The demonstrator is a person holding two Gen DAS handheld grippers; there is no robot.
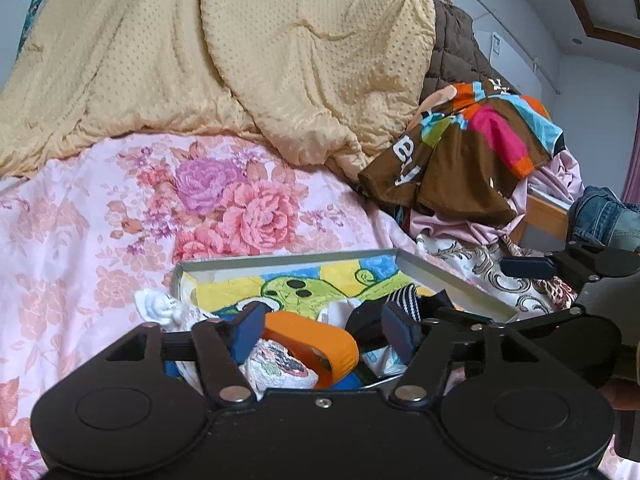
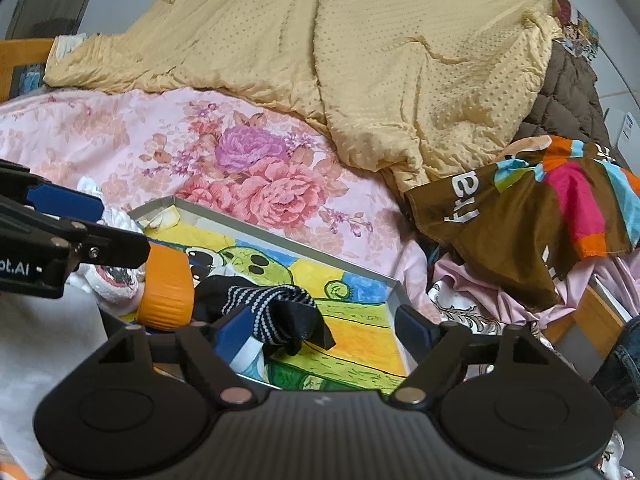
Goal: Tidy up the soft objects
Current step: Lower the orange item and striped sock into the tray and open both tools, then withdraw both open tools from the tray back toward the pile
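Note:
A shallow grey box [image 1: 452, 280] [image 2: 248, 226] with a yellow and green cartoon picture inside lies on the floral bedsheet. It holds an orange band [image 1: 320, 344] [image 2: 168, 288], a white patterned sock [image 1: 276, 368] [image 2: 116, 280] and a black and white striped sock [image 1: 404, 296] [image 2: 272, 300]. My left gripper [image 1: 326, 332] is open just above the box, around the orange band and white sock. My right gripper [image 2: 324, 332] is open over the striped sock at the box's near right corner. Another white sock [image 1: 154, 308] lies just outside the box's left edge.
A bunched yellow quilt [image 1: 240, 48] [image 2: 380, 60] fills the back of the bed. A brown multicoloured shirt [image 1: 468, 148] [image 2: 532, 208] lies on a pile of clothes at the right, with a brown quilted jacket [image 1: 456, 48] behind and jeans [image 1: 604, 216] at the far right.

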